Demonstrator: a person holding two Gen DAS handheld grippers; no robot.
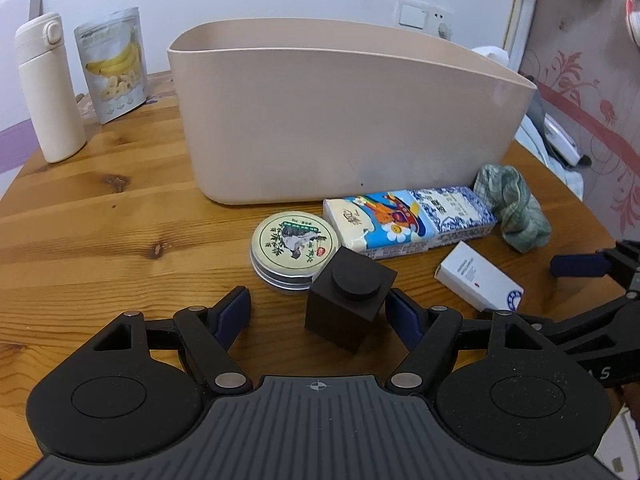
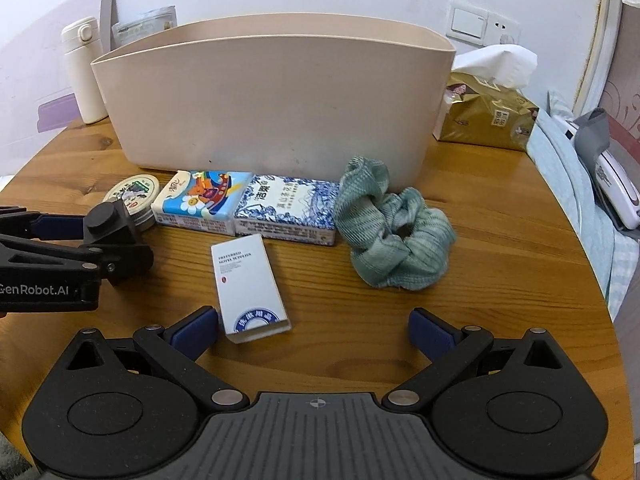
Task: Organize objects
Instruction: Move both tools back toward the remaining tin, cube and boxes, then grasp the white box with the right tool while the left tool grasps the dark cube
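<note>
Left gripper (image 1: 318, 314) has its jaws spread around the black block (image 1: 348, 300), which sits between the pads with a clear gap on the left side, right pad at or nearly touching it; not clamped, block resting on the wooden table (image 1: 120, 216). Right gripper (image 2: 314, 326) is wide open and holding nothing, its left pad just beside the white box (image 2: 250, 286). Landmark is the beige bin (image 1: 340, 120): round tin (image 1: 294, 246), cartoon tissue pack (image 1: 380, 222), blue-white pack (image 1: 454, 210) and green scrunchie (image 1: 516, 208) line up along the bin's front wall, block and white box a bit further out from it, nearer the cameras. Bin interior not visible, so cannot tell what's already in. Step looks like the pick of the block. Next move likely calls for closing squarely on its sides, lifting clear of the tin, then going up over the bin's rim to drop.
</note>
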